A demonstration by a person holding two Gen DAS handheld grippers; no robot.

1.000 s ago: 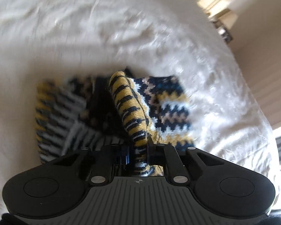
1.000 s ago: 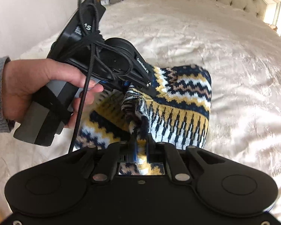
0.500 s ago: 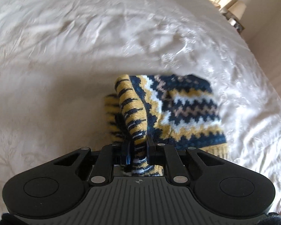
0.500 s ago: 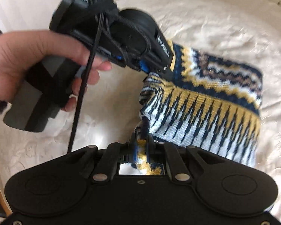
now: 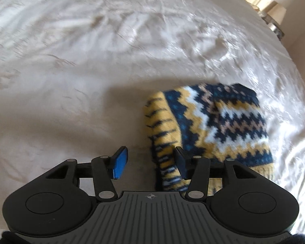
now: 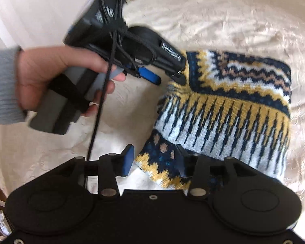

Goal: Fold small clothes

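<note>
Left gripper (image 5: 150,160) and right gripper (image 6: 155,160) have both just opened, releasing the knit sweater (image 6: 223,111), which now lies folded on the bed (image 5: 91,61) at 1 o'clock; fold apparently complete.

The left gripper (image 6: 169,77) is black with blue finger pads (image 6: 149,76), white lettering on its side and a black cable (image 6: 100,105) trailing down. A grey knit sleeve (image 6: 3,85) covers the wrist, and the right gripper (image 6: 155,162) matches (silver screws at its pivots).
</note>
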